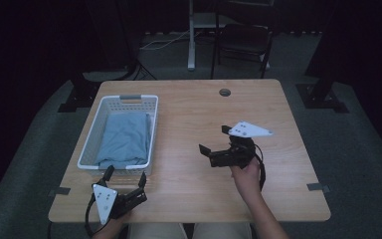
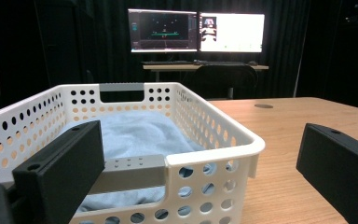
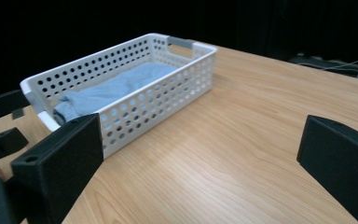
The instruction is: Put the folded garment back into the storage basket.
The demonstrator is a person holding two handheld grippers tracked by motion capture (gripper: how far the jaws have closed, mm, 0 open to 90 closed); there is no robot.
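White perforated plastic basket (image 1: 92, 130) holding folded pale-blue cloth (image 1: 124, 139), left gripper (image 1: 125, 178) jaws spread wide at its near rim, right gripper (image 1: 214, 139) likewise agape, both empty.

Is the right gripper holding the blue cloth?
No. In the high view the right gripper hangs open over bare table, while the blue cloth lies inside the white basket.

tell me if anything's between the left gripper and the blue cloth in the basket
Yes: the near end wall of the white basket, with its grey handle, stands between the open left gripper and the folded blue cloth. The basket is open on top, so from above nothing visible blocks the cloth.
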